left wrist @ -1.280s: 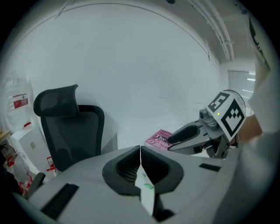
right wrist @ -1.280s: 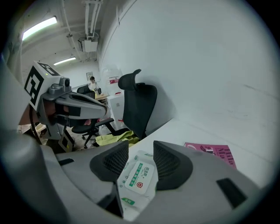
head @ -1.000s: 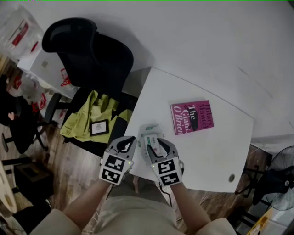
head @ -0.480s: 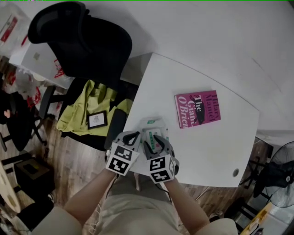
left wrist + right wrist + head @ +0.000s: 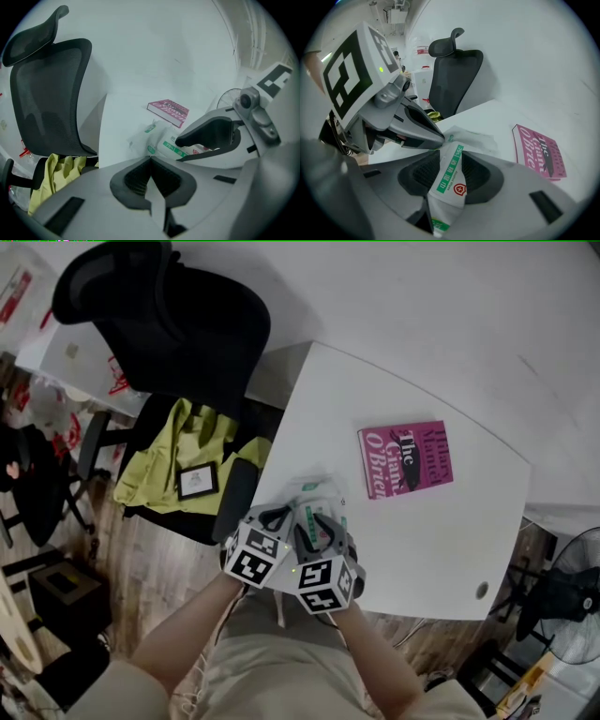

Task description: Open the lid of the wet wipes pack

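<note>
1. Wet wipes pack lay at the near left edge of the bench, right in front of the person. No view showed its lid lifted.
2. The right tool was closing over the pack's near end. The pack stood between the pads and seemed to touch both.
3. The left tool had its jaws together on nothing, with its tip just left of the pack.
4. The step in hand looked like steadying the pack. Next, the left tool would need to catch the lid's edge and lift it.
5. The bench edge ran close on the pack's near and left sides, so a pull that way risked dragging it off. Bare bench lay to its right.
6. A pink book lay beyond the pack, well apart. A black chair stood farther off to the left.
</note>
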The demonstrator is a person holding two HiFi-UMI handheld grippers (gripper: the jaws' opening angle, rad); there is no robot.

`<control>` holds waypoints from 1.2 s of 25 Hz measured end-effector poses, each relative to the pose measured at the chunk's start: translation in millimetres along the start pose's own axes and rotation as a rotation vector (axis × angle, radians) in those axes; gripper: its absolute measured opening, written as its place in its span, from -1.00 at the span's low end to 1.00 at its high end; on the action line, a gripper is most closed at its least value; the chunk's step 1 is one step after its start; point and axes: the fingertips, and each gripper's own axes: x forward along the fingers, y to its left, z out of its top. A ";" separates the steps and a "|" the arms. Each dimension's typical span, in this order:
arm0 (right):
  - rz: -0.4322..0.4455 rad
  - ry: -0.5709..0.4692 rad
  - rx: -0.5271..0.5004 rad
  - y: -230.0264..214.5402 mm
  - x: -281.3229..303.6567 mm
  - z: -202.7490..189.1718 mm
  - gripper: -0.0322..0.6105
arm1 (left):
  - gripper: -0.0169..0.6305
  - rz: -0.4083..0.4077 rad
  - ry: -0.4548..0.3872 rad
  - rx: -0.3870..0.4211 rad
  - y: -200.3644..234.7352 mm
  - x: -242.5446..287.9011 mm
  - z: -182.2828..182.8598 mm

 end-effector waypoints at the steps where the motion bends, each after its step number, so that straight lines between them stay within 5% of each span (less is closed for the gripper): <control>1: -0.001 0.002 0.006 1.9 -0.3 0.9 -0.42 | -0.88 0.005 -0.002 0.001 -0.1 0.4 -0.7; 5: -0.006 0.003 -0.006 11.8 -1.8 4.1 -0.72 | -0.88 0.001 -0.014 -0.002 0.7 2.3 -1.7; 12: -0.025 -0.008 0.032 11.7 -6.7 7.2 -0.77 | -0.88 -0.026 -0.019 -0.020 1.8 3.8 -3.7; 16: -0.146 -0.031 0.026 -27.2 -23.7 9.1 -0.83 | -0.88 -0.026 -0.020 -0.010 2.4 3.8 -6.1; 20: -0.075 -0.023 0.086 -50.9 -32.0 3.2 -0.83 | -0.88 -0.040 -0.033 -0.010 3.7 3.7 -5.6; 23: 0.007 -0.012 0.111 -27.9 -26.7 0.6 -0.78 | -0.88 -0.044 -0.036 -0.014 3.7 3.9 -5.3; 25: 0.043 0.008 0.134 -9.2 -16.1 -1.6 -0.50 | -0.88 -0.049 -0.036 -0.015 3.8 4.5 -5.0; 30: -0.005 0.033 0.086 0.3 -3.4 -3.8 -0.33 | -0.88 -0.060 -0.040 -0.023 3.5 4.7 -5.0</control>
